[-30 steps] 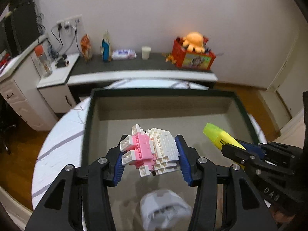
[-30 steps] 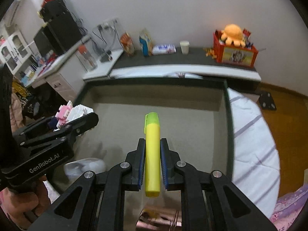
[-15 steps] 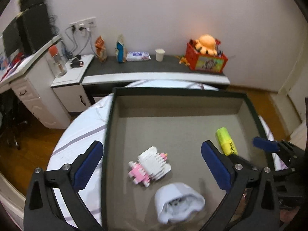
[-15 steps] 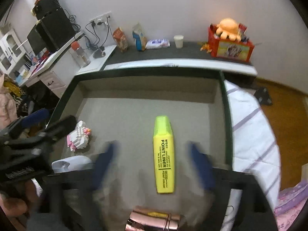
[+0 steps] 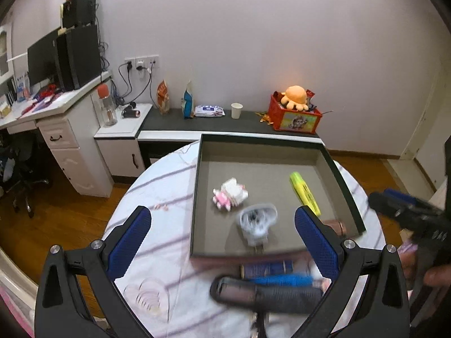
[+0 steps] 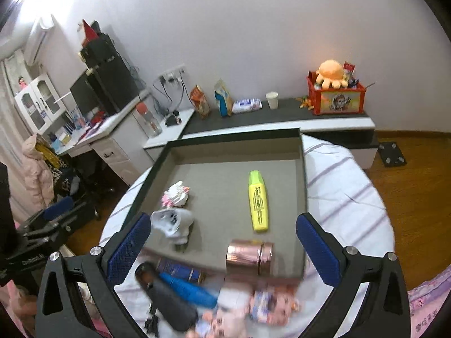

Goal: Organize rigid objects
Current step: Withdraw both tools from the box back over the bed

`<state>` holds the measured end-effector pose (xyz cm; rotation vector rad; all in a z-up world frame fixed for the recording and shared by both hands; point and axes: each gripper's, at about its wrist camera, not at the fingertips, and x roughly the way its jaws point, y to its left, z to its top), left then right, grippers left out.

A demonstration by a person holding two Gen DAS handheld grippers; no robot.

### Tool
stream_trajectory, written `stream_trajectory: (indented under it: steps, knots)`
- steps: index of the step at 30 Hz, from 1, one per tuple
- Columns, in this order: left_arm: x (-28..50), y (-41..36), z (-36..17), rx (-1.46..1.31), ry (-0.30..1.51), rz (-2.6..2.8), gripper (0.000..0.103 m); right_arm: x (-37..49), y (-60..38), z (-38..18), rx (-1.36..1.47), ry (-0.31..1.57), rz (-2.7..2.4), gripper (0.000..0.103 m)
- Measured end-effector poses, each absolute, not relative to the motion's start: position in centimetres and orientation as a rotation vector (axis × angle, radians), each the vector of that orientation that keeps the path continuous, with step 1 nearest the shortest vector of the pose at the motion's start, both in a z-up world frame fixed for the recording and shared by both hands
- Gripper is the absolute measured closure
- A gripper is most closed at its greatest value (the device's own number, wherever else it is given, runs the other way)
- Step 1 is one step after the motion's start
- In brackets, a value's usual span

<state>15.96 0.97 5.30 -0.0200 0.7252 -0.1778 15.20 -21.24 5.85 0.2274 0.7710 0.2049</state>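
Round counter [image 6: 346,186] carries grey tray [image 6: 301,169]: highlighter [image 6: 258,201] at centre, brick toy [image 6: 174,195] at 9 o'clock. Both grippers [image 5: 222,225] [image 6: 222,229] gape empty. Items at 6 o'clock remain unsorted.

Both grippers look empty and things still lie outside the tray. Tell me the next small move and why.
Probably lower the left gripper onto the black cylinder in front of the tray. Both grippers stand open and hold nothing, the right gripper too, and that piece lies nearest on the tablecloth.

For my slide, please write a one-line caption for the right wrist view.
Open right gripper above tray holding yellow highlighter, block toy, copper tin.
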Motion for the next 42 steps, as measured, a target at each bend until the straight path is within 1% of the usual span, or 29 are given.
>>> stream_trajectory:
  steps: [6, 14, 19, 32, 36, 42]
  knots:
    - [10.8, 1.8, 4.7, -0.013, 0.695, -0.118, 0.0, 9.0, -20.9, 6.7, 0.188, 0.722, 0.151, 0.0]
    - [5.3, 1.5, 3.1, -0.04, 0.685, -0.079, 0.0, 4.9, -19.8, 4.5, 0.128, 0.761, 0.075, 0.0]
    - [4.4, 0.4, 2.7, -0.015, 0.694, -0.089, 0.0, 3.6, -18.9, 4.4, 0.109, 0.761, 0.083, 0.0]
    - [3.7, 0.5, 2.3, -0.038, 0.711, -0.095, 0.0, 2.2, -18.8, 4.7, 0.097, 0.75, 0.071, 0.0]
    - [3.8, 0.1, 1.0, -0.025, 0.739, -0.106, 0.0, 2.2, -19.1, 4.2, 0.101, 0.769, 0.061, 0.0]
    - [4.3, -0.6, -2.4, 0.006, 0.825, -0.116, 0.0, 2.4, -20.1, 2.8, 0.112, 0.808, 0.028, 0.0]
